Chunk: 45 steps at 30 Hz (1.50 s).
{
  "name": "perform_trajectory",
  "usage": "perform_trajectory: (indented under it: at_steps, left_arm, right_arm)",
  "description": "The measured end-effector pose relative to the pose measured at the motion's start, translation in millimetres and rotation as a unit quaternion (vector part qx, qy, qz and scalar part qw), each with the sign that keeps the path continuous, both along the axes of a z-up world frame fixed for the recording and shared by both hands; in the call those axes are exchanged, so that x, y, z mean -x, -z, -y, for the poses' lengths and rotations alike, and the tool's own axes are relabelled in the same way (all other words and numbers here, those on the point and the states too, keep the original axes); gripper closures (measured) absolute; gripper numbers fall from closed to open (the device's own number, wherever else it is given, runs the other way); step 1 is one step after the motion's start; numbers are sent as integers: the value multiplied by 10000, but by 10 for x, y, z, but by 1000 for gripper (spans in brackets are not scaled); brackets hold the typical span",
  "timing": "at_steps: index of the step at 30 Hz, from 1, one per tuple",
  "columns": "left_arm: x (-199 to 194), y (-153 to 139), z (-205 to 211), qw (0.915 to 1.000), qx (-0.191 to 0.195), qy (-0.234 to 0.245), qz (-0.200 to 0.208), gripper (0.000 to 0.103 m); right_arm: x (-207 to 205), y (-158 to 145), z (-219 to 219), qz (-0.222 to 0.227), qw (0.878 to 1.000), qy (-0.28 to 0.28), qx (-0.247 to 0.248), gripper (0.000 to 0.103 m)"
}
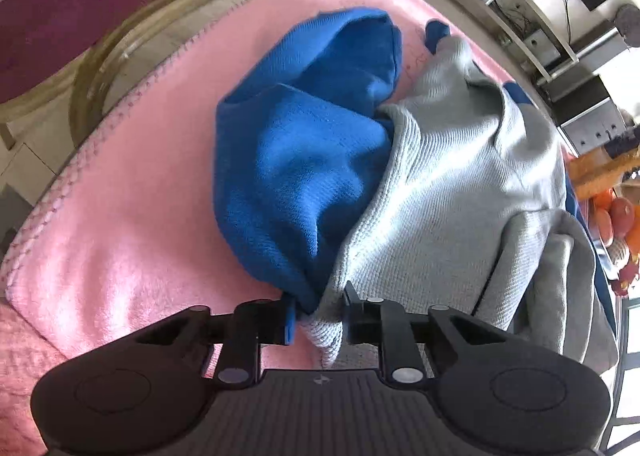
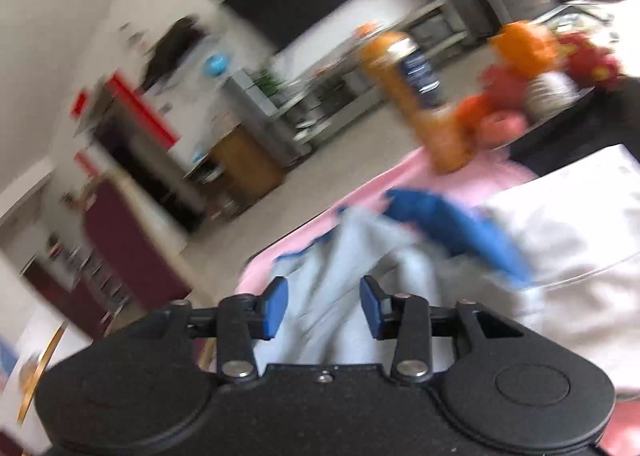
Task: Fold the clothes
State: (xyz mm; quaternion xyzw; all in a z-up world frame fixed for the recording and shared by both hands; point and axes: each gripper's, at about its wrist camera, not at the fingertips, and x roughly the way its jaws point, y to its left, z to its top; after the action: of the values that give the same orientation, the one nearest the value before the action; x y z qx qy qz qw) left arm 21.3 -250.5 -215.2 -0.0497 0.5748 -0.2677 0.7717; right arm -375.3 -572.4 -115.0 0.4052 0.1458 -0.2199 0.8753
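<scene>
A knit garment with a blue part (image 1: 296,159) and a grey part (image 1: 452,191) lies bunched on a pink blanket (image 1: 132,223). My left gripper (image 1: 318,316) is shut on the garment's edge, where blue and grey cloth meet, and lifts it off the blanket. In the blurred right wrist view, my right gripper (image 2: 323,310) is open above the grey cloth (image 2: 332,256), with nothing between its blue pads (image 2: 276,306). A blue fold (image 2: 460,232) lies beyond it.
A folded white cloth (image 2: 580,223) lies to the right of the garment. An orange bottle (image 2: 412,95) and a fruit bowl (image 2: 532,91) stand past the blanket's far edge. A maroon chair seat (image 1: 100,3) with a wooden frame is to the left.
</scene>
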Motion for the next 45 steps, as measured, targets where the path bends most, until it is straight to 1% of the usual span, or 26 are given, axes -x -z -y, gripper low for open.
perform_trajectory:
  at_steps: [2,5,6,7,8,11,14,17,19,20,24,26,28,32,34,36,42,43,44,45]
  left_arm:
    - [-52,-53,-99,9997,30,-195,131,85]
    - [-95,-34,-178,9996,119,-261,72,85]
    - [-77,-18,-167,9997,49,-226,110,84]
    - [-46,1,-143,9997,-61,-172,174,84]
    - [-13,15,-118,9996,-127,-105,236,84]
    - [74,27,-68,9990,-206,86,400,83]
    - [110,44,-45,9984,-207,218,471,82]
    - [113,89,-18,9983,-238,250,460,81]
    - [127,95,6,9979,-265,296,514,81]
    - [135,89,22,9975,-285,325,551,81]
    - [159,88,51,9966,-337,419,619,79]
    - [165,84,43,9965,-349,443,611,78]
    - [170,78,-13,9977,-287,413,443,77]
    - [182,113,-117,9995,-15,288,-105,76]
    - [206,113,-114,9995,-9,283,-147,74]
    - [199,119,-86,9996,3,257,-148,69]
    - [57,159,28,9987,416,-135,-268,69]
    - [78,149,56,9990,394,-53,-208,70]
    - [104,136,84,9993,354,58,-139,77]
    - [130,123,111,9993,314,169,-70,87]
  right_arm:
    - [73,126,188,-320,9983,455,-173,61]
    - [133,402,457,-838,9899,1008,-543,63]
    - [137,515,523,-954,9871,1096,-679,69]
    - [131,631,565,-1003,9855,1112,-798,72]
    - [137,733,592,-1054,9840,1136,-883,72]
    - [162,957,595,-1241,9817,1136,-895,72]
    - [211,1025,603,-1228,9817,1022,-1040,71]
    - [159,1028,579,-1377,9834,828,-847,71]
    - [43,1028,571,-1529,9835,663,-699,72]
    - [-44,1023,566,-1665,9828,596,-540,73]
    - [-342,1032,518,-2215,9746,324,-83,72]
    - [-398,1051,510,-2358,9711,353,-10,72]
    - [-325,1033,513,-2205,9742,449,-160,68]
    - [-98,1057,553,-1759,9808,576,-623,67]
    - [-19,1079,581,-1586,9819,634,-816,66]
    - [29,1091,603,-1465,9821,686,-962,65]
    - [46,1115,616,-1361,9822,736,-1067,65]
    - [55,1117,621,-1342,9822,753,-1076,64]
    - [70,1118,628,-1320,9822,781,-1084,64]
    - [87,1117,634,-1300,9822,817,-1084,61]
